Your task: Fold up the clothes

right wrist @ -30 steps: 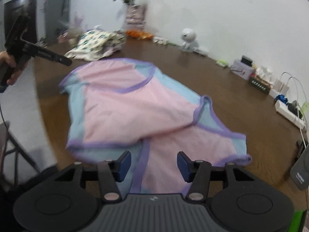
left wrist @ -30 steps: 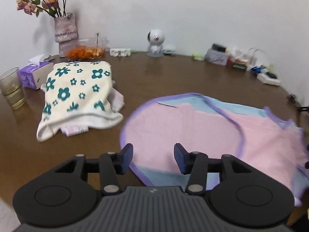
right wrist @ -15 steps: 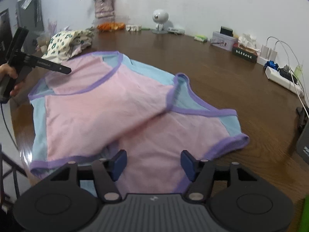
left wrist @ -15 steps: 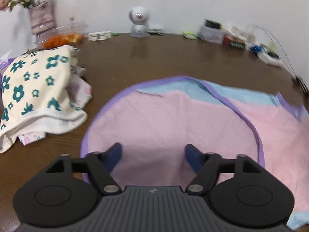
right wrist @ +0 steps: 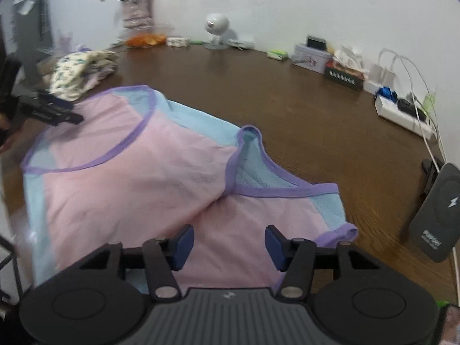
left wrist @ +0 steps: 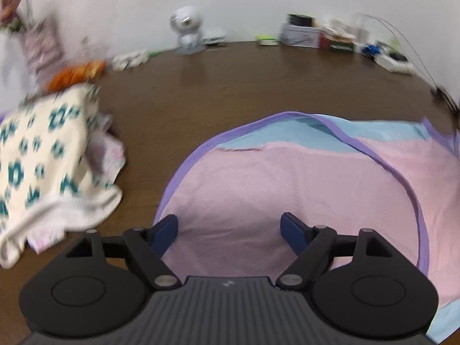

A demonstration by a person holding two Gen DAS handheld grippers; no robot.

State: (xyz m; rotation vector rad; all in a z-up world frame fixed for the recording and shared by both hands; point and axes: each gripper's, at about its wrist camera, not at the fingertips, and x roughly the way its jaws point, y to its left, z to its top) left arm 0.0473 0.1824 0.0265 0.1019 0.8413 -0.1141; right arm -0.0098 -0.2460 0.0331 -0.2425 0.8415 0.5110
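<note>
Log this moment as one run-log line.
stage: reaching to fold | left gripper: open, jaws just opening, above pink garment | right gripper: open, jaws just closing, nothing gripped | floral clothes: aside

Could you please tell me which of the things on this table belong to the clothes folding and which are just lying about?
Part of the job:
- pink and blue garment, spread on the table
- floral garment, bunched beside it
- left gripper and right gripper, both open above the pink cloth

Just lying about:
- small white camera
- flower vase
- power strip
- dark charger
</note>
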